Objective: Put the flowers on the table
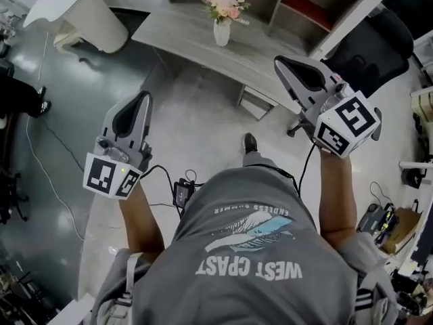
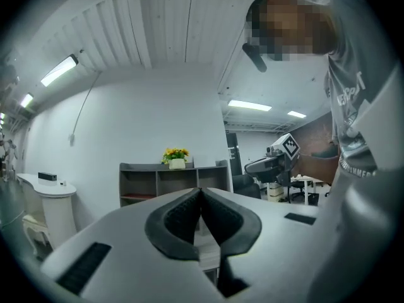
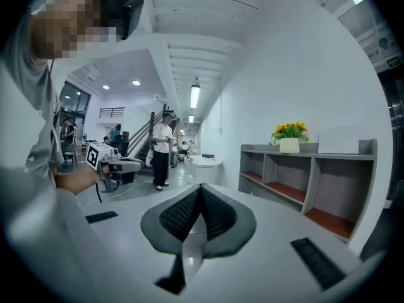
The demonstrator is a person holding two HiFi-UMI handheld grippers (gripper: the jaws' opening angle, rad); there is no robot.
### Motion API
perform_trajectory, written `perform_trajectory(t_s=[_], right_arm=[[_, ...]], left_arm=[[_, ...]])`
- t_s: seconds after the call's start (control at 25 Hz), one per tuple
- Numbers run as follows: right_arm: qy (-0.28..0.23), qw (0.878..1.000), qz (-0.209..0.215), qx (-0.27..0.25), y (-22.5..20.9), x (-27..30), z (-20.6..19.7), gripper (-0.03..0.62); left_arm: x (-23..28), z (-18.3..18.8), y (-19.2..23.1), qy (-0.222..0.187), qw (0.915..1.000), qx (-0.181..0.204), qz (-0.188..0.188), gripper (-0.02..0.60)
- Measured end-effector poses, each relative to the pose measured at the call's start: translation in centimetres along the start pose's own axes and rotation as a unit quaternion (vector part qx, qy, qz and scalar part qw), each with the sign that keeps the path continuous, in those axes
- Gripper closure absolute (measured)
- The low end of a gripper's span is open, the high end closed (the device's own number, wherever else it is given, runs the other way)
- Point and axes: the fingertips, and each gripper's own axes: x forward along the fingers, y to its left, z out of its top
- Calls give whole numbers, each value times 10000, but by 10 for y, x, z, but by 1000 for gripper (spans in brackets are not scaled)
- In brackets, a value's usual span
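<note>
A white vase of pink flowers (image 1: 222, 15) stands on the grey table (image 1: 179, 36) ahead of me. A white pot of yellow flowers (image 2: 176, 156) (image 3: 290, 136) sits on top of the grey shelf unit (image 2: 165, 183) (image 3: 302, 172). My left gripper (image 1: 142, 99) (image 2: 201, 192) is held in the air short of the table, its jaws shut with nothing between them. My right gripper (image 1: 282, 62) (image 3: 201, 188) is raised near the table's near right edge, also shut and empty. Each gripper shows in the other's view: the right gripper (image 2: 281, 154), the left gripper (image 3: 111, 163).
A white rounded counter (image 1: 88, 12) stands at the far left. A black office chair (image 1: 374, 49) is at the right beside the shelf unit (image 1: 298, 5). Cables (image 1: 51, 171) trail over the glossy floor. A person (image 3: 163, 150) stands far off by a staircase.
</note>
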Motion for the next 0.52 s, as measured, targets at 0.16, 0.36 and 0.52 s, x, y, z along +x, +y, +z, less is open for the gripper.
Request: perform_trajectory(t_s=[0.16, 0.36, 0.52], right_arm=[[-52, 9999, -150, 4, 9, -22, -5, 568], [-27, 9998, -212, 31, 4, -31, 12, 568], [13, 9997, -223, 70, -5, -37, 34, 568]], left_arm=[[-9, -8, -21, 18, 9998, -76, -171, 563], [-7, 5, -25, 117, 9996, -61, -267, 563], [-1, 23, -25, 197, 9993, -94, -292, 563]])
